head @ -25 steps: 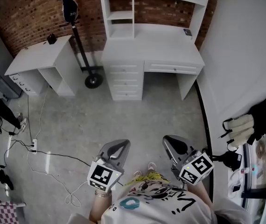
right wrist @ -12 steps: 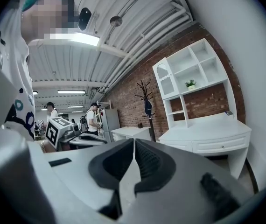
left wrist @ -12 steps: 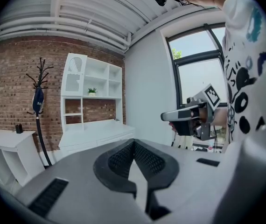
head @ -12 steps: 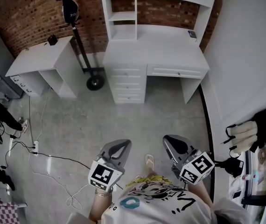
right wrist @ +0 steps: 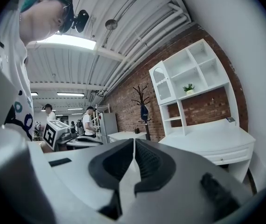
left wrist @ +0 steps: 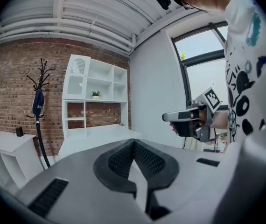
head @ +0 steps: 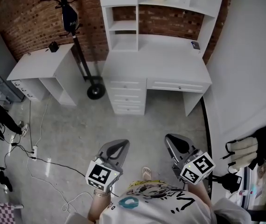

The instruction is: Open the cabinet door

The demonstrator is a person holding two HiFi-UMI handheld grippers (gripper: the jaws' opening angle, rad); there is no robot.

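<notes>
A white desk [head: 156, 62] with a hutch [head: 119, 13] stands against the brick wall ahead. The hutch's cabinet door, with an arched pane, is at its upper left [left wrist: 77, 76] [right wrist: 161, 83] and is closed. My left gripper [head: 119, 146] [left wrist: 134, 142] and right gripper [head: 174, 140] [right wrist: 134, 140] are held side by side over the floor, well short of the desk. Both are shut with nothing between their pads. The right gripper [left wrist: 189, 120] also shows in the left gripper view.
A drawer stack [head: 128, 97] sits under the desk. A low white side table [head: 39, 62] is at the left, a coat rack [head: 70, 13] beside it. Cables and a power strip [head: 34, 149] lie on the floor. A white wall [head: 249, 69] runs along the right. People stand at far left [right wrist: 87, 120].
The desk and hutch have slid lower and grown in the head view as I moved toward them. Both grippers travelled along, side by side, still shut.
</notes>
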